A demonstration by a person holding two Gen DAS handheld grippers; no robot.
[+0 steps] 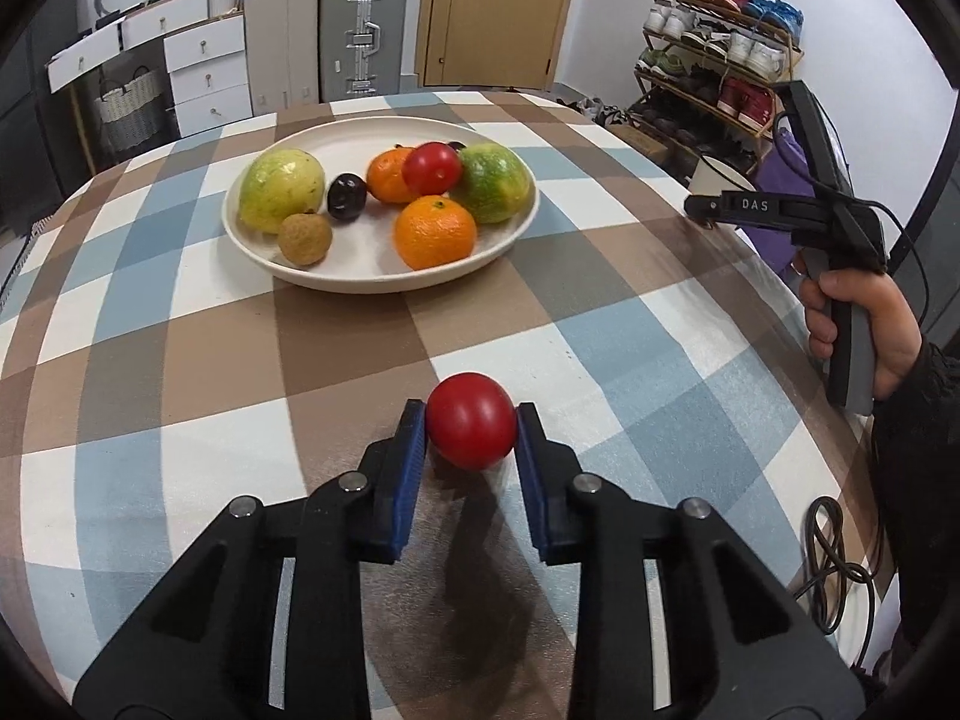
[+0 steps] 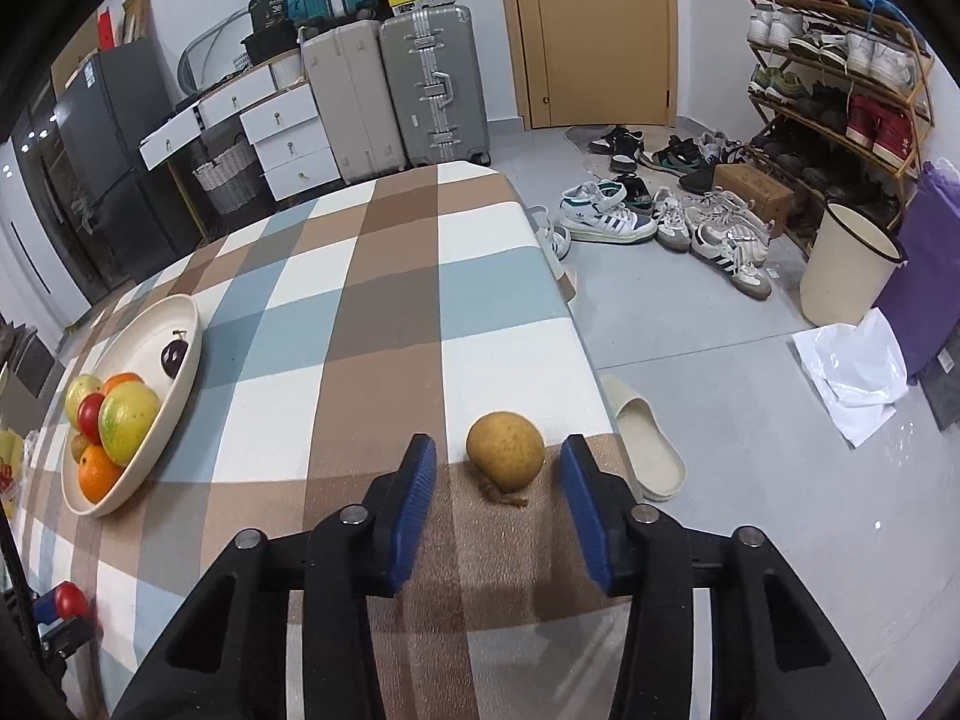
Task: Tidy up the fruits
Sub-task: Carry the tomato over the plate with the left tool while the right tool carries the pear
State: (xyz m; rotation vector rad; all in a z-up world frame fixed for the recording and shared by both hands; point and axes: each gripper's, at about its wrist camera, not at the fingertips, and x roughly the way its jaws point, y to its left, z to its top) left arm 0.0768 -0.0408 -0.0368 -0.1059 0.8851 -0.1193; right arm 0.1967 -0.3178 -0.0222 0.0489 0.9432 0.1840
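Covering my table, checked cloth; shoe rack beyond. Left tongs clench glossy red tomato; right tongs spread around brown fruit.

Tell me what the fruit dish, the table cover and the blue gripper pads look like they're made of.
Dish: cream, matte, thick rolled rim with no glare; probably plastic or unglazed-looking ceramic, can't tell which.
Table cover: woven-looking checked fabric; a fine texture shows up close.
Blue pads on the left hand-held gripper: ribbed, dull surface, likely rubber or soft plastic, pressed against the red tomato.
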